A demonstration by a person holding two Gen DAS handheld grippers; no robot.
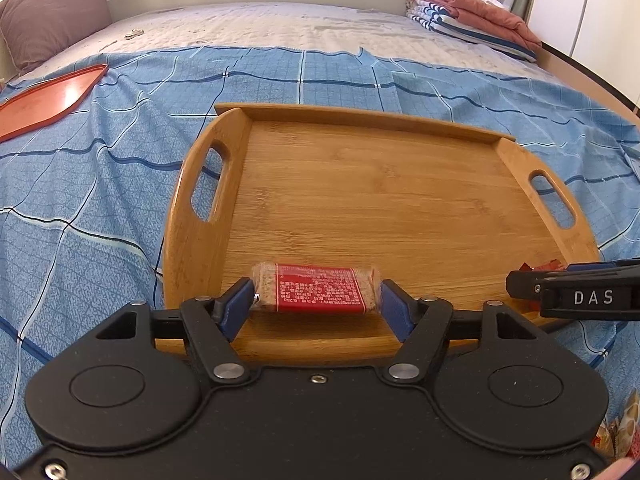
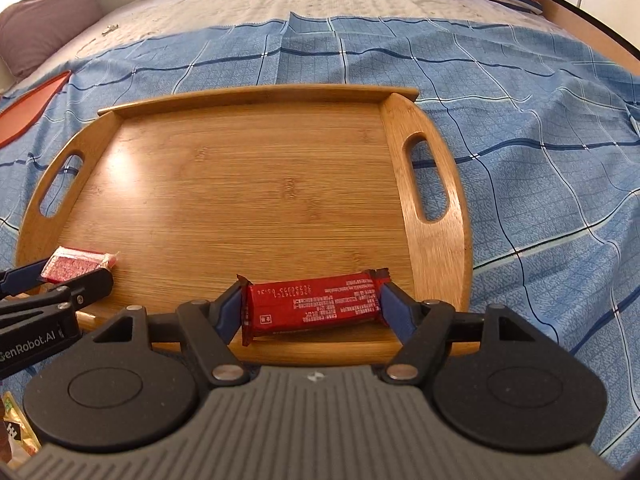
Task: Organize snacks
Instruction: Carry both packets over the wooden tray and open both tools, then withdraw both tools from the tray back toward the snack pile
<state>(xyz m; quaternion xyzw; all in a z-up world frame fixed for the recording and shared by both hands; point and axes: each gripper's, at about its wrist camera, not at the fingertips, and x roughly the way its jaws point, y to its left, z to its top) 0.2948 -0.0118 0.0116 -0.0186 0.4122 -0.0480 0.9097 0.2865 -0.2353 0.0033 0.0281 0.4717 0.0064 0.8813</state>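
Observation:
A wooden tray (image 1: 360, 184) with two handle slots lies on a blue checked cloth; it also shows in the right wrist view (image 2: 224, 184). My left gripper (image 1: 316, 300) is shut on a clear-wrapped cereal bar with a red label (image 1: 316, 289), held over the tray's near left edge. My right gripper (image 2: 312, 306) is shut on a dark red snack bar (image 2: 314, 302), held over the tray's near right edge. The right gripper's fingers (image 1: 532, 286) enter the left wrist view at the right; the left gripper's fingers (image 2: 86, 280) and its bar (image 2: 76, 266) show at the left of the right wrist view.
An orange tray (image 1: 48, 96) lies far left on the cloth (image 1: 80, 200). Folded blankets (image 1: 468, 12) sit at the bed's far right, a pillow (image 1: 48, 12) at the far left. More snack packets (image 2: 16, 428) lie by the near edge.

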